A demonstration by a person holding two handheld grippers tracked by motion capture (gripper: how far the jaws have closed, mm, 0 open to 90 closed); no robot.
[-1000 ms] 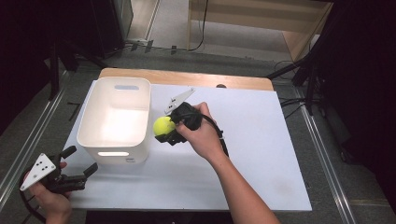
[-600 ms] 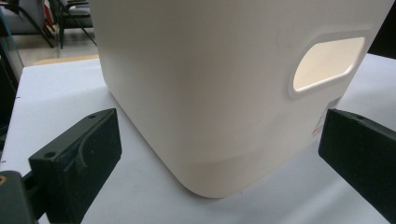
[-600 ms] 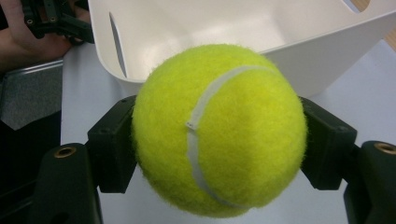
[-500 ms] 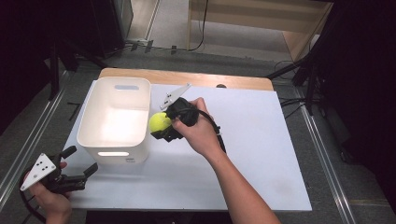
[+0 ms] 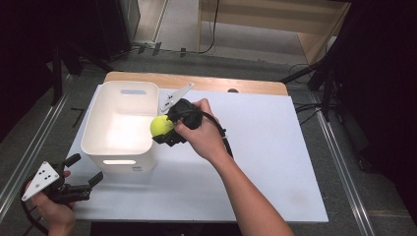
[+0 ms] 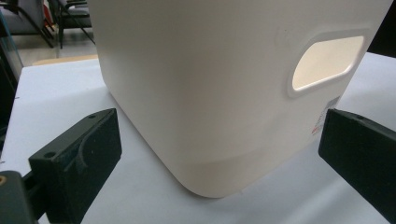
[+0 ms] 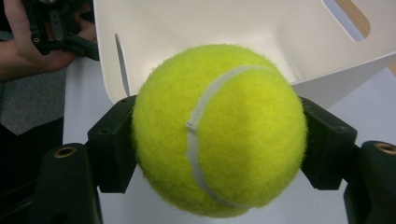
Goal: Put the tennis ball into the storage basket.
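Note:
A yellow-green tennis ball [image 5: 161, 126] is held in the air at the right rim of a white plastic bin [image 5: 105, 147], with my right gripper [image 5: 164, 129] shut on it. In the right gripper view the tennis ball [image 7: 219, 130] sits squeezed between the two black jaws, just over the bin's edge [image 7: 327, 74]. My left gripper [image 5: 84, 172] rests open near the table's front left corner, its jaws pointing at the bin. Seen from the left gripper view, the bin's wall [image 6: 210, 93] with its handle hole stands close ahead between the spread jaws.
A white sheet [image 5: 275, 147] covers the table; a strip of wooden top [image 5: 246, 86] shows along the far edge. The bin stands on the left half of the sheet. Dark floor and metal rails surround the table.
My right hand has carried the ball a little to the left, from beside the bin to over its right rim. The left gripper has stayed where it was.

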